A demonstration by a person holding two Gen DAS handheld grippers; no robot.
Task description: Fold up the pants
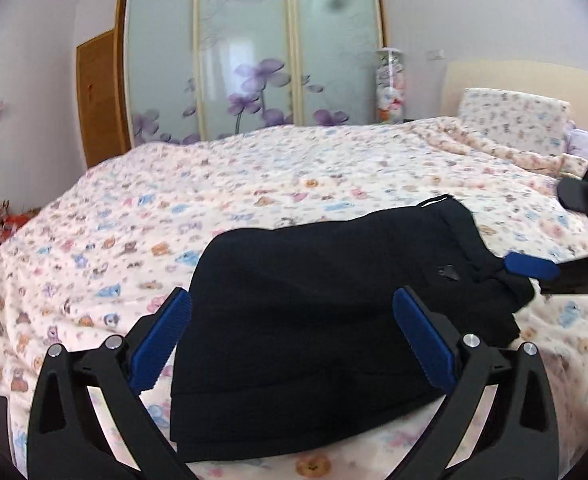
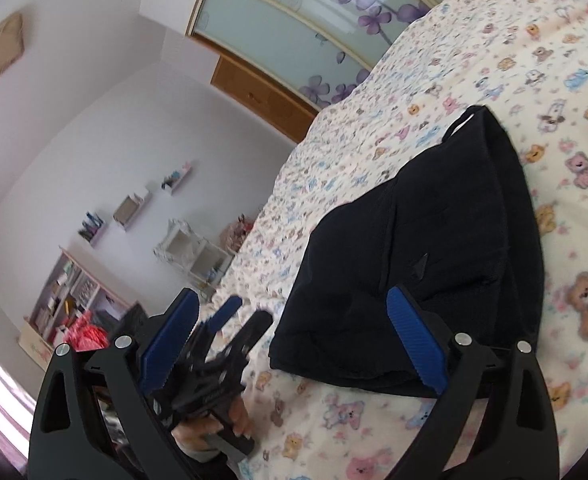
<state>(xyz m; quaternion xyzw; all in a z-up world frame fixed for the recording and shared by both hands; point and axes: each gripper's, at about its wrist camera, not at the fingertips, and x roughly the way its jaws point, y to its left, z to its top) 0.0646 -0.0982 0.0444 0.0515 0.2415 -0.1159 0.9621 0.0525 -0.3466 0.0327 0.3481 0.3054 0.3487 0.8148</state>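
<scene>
Folded black pants (image 1: 326,320) lay center frame on bed (image 1: 133,216); left gripper (image 1: 294,336) and right gripper (image 2: 294,340) both spread wide, gripping nothing.

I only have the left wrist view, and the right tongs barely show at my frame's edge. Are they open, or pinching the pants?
Observer: Open. The right wrist view shows the right tongs spread wide, gripping nothing.
Operator: Where do they sit against the pants?
Observer: One pad overlaps the near corner of the folded pants. I cannot tell whether it touches.
Operator: How do my left tongs look from that side?
Observer: The left tongs are open too, and a hand is holding their grip.
</scene>
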